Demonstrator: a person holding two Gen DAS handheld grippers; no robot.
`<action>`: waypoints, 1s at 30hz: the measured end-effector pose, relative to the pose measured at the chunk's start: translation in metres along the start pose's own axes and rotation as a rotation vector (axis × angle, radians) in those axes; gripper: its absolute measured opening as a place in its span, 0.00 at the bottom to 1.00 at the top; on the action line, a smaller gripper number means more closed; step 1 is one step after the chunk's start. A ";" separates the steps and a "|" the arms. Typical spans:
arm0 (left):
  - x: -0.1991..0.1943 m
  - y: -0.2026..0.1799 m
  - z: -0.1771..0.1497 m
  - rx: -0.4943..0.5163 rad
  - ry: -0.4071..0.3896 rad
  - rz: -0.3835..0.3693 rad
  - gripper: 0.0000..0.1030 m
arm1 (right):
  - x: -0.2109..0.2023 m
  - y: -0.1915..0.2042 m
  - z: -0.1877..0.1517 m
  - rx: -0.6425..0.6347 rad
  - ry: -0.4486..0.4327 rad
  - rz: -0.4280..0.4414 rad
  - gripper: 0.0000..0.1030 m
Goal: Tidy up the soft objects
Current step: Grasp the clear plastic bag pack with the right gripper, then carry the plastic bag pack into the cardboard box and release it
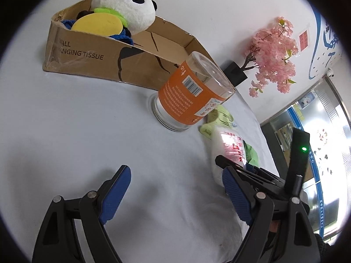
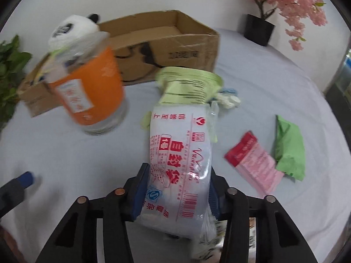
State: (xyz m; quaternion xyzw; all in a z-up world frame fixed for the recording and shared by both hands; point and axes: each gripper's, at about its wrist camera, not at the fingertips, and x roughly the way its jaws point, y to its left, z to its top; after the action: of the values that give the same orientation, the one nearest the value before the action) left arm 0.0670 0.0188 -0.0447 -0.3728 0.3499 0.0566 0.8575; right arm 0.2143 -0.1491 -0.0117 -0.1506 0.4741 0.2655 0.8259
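The right tool [image 2: 175,188] has its two blue pads set against either side of a clear packet of zip bags [image 2: 179,160] with red print, and the plastic looks pinched between them, so I read this as a grip on the near end of the packet. The far end lies over a pale green pack [image 2: 188,83] on the white-covered desk [image 2: 65,153]. The left tool [image 1: 173,188] is empty and spread wide, with only bare cloth between its pads. The step in hand looks like the pick-up of one more soft item for the cardboard box [image 1: 87,59] at the far side, where a panda plush [image 1: 127,6], a yellow round pad [image 1: 97,25] and something blue already sit at its left end. An upside-down clear jar with an orange label [image 1: 188,96] stands between the packet and the box, right on the way. To the right lie a red and pink packet [image 2: 252,160] and a green pouch [image 2: 289,149], not yet sorted. Next, I'd say, the packet must come up clear of the green pack, pass around or over the jar without knocking it, and go into the box's bare right half. The slippery film may sag or slide out.
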 end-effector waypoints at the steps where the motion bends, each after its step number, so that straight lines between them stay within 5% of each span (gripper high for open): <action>1: 0.000 0.000 0.000 -0.002 0.001 -0.015 0.82 | -0.007 0.006 -0.002 -0.022 -0.015 0.044 0.39; 7: 0.007 -0.004 -0.003 -0.050 0.041 -0.159 0.82 | -0.034 0.048 -0.023 -0.144 -0.019 0.286 0.39; 12: 0.029 -0.003 -0.017 -0.107 0.118 -0.117 0.71 | -0.027 0.060 -0.050 -0.151 0.062 0.410 0.44; 14: 0.032 -0.005 -0.022 -0.103 0.110 -0.090 0.68 | -0.029 0.059 -0.061 -0.168 0.062 0.423 0.57; 19: 0.038 -0.019 -0.025 -0.094 0.119 0.008 0.53 | -0.032 0.062 -0.081 -0.220 0.045 0.444 0.58; 21: 0.042 -0.024 -0.028 -0.082 0.138 0.030 0.43 | -0.033 0.064 -0.085 -0.242 0.043 0.441 0.58; 25: 0.042 -0.040 -0.029 -0.053 0.122 0.097 0.41 | -0.032 0.057 -0.084 -0.232 0.031 0.421 0.47; 30: 0.043 -0.090 -0.019 0.070 0.076 0.083 0.40 | -0.050 0.014 -0.070 -0.158 -0.069 0.397 0.43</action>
State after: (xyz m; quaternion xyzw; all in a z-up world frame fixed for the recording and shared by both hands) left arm 0.1207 -0.0657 -0.0270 -0.3295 0.3993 0.0657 0.8530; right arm 0.1365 -0.1875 -0.0041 -0.1093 0.4436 0.4642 0.7588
